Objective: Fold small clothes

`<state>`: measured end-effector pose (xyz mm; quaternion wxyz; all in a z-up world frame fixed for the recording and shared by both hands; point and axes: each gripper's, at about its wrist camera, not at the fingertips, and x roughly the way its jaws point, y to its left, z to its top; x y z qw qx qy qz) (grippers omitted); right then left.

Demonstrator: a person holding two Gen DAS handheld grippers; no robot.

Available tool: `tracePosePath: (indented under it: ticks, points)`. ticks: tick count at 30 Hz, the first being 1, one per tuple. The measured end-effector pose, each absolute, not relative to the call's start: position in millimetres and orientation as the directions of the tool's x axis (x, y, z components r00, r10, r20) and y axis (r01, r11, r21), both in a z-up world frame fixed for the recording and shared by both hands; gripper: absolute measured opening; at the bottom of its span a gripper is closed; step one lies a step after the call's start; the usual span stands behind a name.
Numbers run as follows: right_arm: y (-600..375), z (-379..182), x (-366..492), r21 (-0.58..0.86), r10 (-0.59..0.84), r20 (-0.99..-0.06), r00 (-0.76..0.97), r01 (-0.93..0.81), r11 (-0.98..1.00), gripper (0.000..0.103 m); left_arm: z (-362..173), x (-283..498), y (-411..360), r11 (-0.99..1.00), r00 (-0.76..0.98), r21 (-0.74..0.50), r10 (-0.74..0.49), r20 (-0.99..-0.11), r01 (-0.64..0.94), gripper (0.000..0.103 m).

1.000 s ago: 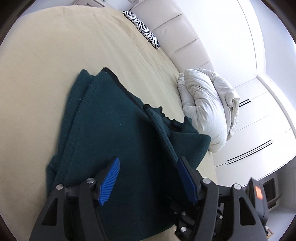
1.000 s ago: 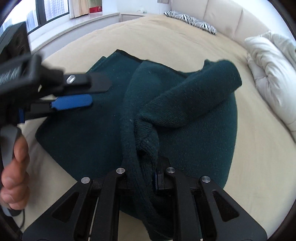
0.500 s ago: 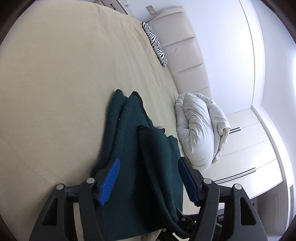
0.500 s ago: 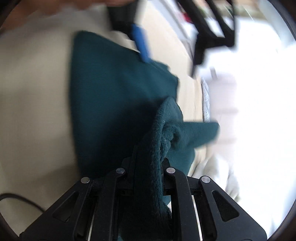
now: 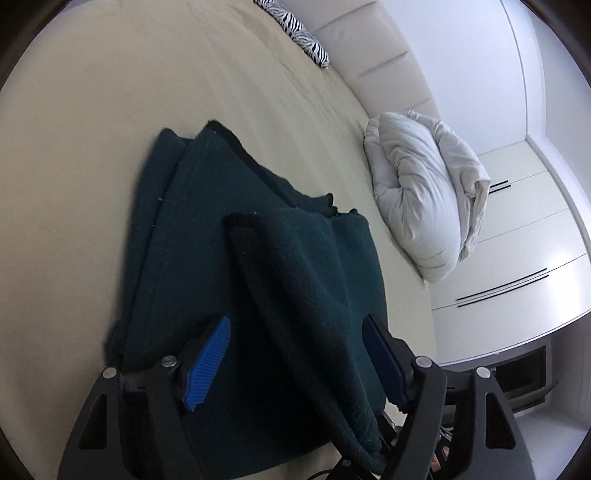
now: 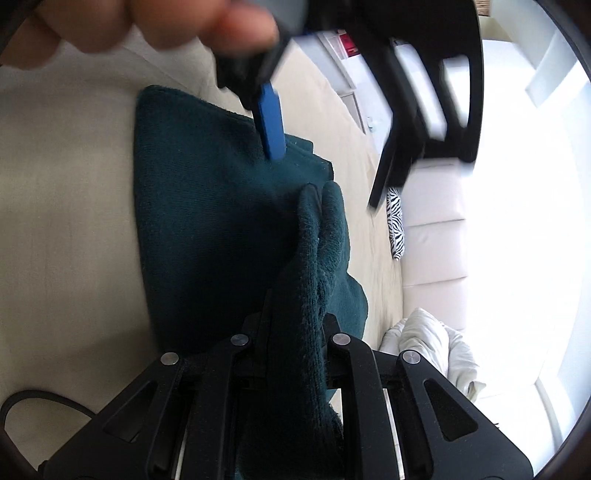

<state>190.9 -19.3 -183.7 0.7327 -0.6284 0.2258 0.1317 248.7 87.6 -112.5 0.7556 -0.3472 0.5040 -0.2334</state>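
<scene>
A dark green knitted sweater [image 5: 207, 258] lies partly folded on the beige bed [image 5: 92, 129]. My right gripper [image 6: 295, 328] is shut on a raised fold of the sweater [image 6: 314, 258], and the cloth hides its pads. In the left wrist view that fold [image 5: 295, 295] runs as a ridge between the fingers of my left gripper [image 5: 295, 332]. The left gripper stands open just above the sweater, its blue pads [image 5: 208, 362] clear of the cloth. In the right wrist view, one blue left pad [image 6: 271, 122] hangs over the sweater's far edge.
A rumpled white duvet [image 5: 417, 199] lies at the bed's right side. A zebra cushion [image 5: 299, 33] leans on the padded headboard [image 5: 373, 48], with white cupboards [image 5: 517, 240] behind. A person's hand [image 6: 166, 22] holds the left gripper. A black cable [image 6: 40, 402] lies bottom left.
The right gripper has rolled over with the fold still in its jaws, carrying it across the sweater body. The left gripper stayed open and now straddles the raised fold.
</scene>
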Motion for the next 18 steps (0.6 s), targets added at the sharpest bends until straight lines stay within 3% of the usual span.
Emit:
tracePosePath:
  ticks: [1, 2, 4, 6, 8, 9, 12, 15, 18]
  points:
    - [-20.1, -183.5, 191.4, -0.862, -0.088, -0.494, 0.865, -0.475, 0.177, 0.011, -119.6, 254.6, 82.0, 0.644, 0.356, -0.765, -0.712, -0.605, -0.011, 0.064]
    - [-20.4, -182.3, 192.8, -0.860, -0.086, -0.496, 0.864, -0.476, 0.184, 0.011, -125.3, 258.4, 78.1, 0.642, 0.337, -0.767, -0.716, -0.612, -0.028, 0.051]
    - [-21.7, -176.4, 190.4, -0.853, -0.076, -0.502, 0.861, -0.479, 0.208, 0.013, -130.3, 261.6, 73.5, 0.636, 0.324, -0.770, -0.721, -0.612, -0.038, 0.041]
    - [-24.7, -168.6, 185.1, -0.840, -0.054, -0.513, 0.857, -0.488, 0.236, 0.027, -131.6, 261.9, 72.2, 0.641, 0.322, -0.767, -0.718, -0.617, -0.039, 0.025]
    - [-27.2, -164.2, 178.8, -0.831, -0.031, -0.518, 0.855, -0.494, 0.256, 0.071, -135.7, 261.0, 76.2, 0.620, 0.323, -0.783, -0.731, -0.601, -0.054, 0.017]
    - [-29.1, -161.2, 173.6, -0.825, -0.014, -0.520, 0.854, -0.498, 0.266, 0.078, -139.5, 260.0, 81.0, 0.600, 0.329, -0.797, -0.741, -0.586, -0.069, 0.015]
    - [-42.7, -141.7, 158.4, -0.756, 0.029, -0.560, 0.828, -0.525, 0.392, 0.080, -141.1, 258.8, 90.2, 0.585, 0.339, -0.808, -0.747, -0.572, -0.074, 0.013]
    - [-79.3, -105.7, 155.6, -0.516, 0.129, -0.653, 0.746, -0.563, 0.645, 0.080, -136.4, 260.1, 92.1, 0.594, 0.352, -0.802, -0.739, -0.575, -0.064, 0.012]
    - [-122.1, -83.6, 168.7, -0.314, 0.183, -0.667, 0.722, -0.496, 0.810, 0.079, -125.9, 259.9, 94.1, 0.587, 0.365, -0.808, -0.744, -0.559, -0.041, 0.011]
